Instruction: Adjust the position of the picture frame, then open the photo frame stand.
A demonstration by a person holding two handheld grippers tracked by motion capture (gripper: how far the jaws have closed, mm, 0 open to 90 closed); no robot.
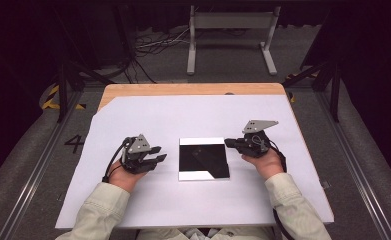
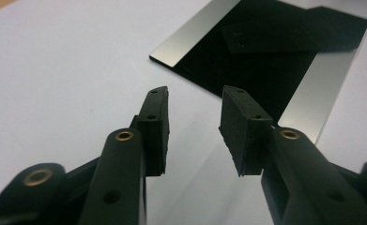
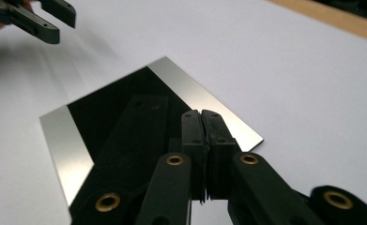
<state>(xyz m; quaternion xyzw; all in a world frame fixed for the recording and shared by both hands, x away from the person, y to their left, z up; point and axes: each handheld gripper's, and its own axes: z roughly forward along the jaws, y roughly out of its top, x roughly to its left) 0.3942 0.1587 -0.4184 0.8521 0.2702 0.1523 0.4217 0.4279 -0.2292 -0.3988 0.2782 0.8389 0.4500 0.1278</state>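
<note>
In the middle of the white sheet (image 1: pixel 193 190) that covers the worktop (image 1: pixel 193 89) lies a square mirror plate (image 1: pixel 203 158), flat, reflecting the dark room so that most of it reads black, with bright strips along its far and near edges. It looks thin, rigid and very smooth, probably metal or glass: I judge it stiff enough not to bend, slick under rubber pads, and easily scratched or smudged on its face. Since it lies flush on the sheet, there seems to be no gap under any edge, so a pinch from above would likely find nothing to bite. The better hold, in my judgement, is at an edge or corner once that side is tipped up or slid past the sheet's border.

The left gripper (image 1: pixel 158 154) sits just beside the plate's left edge, its jaws parted with nothing between them, apart from the plate. The right gripper (image 1: pixel 229 143) hovers at the plate's far right corner with its jaws pressed together and empty; in the right gripper view its tip (image 3: pixel 202 114) hangs over the plate (image 3: pixel 120 105).

There is open room on every side of the plate: bare sheet to the left, right, front and back, nothing else standing nearby.
</note>
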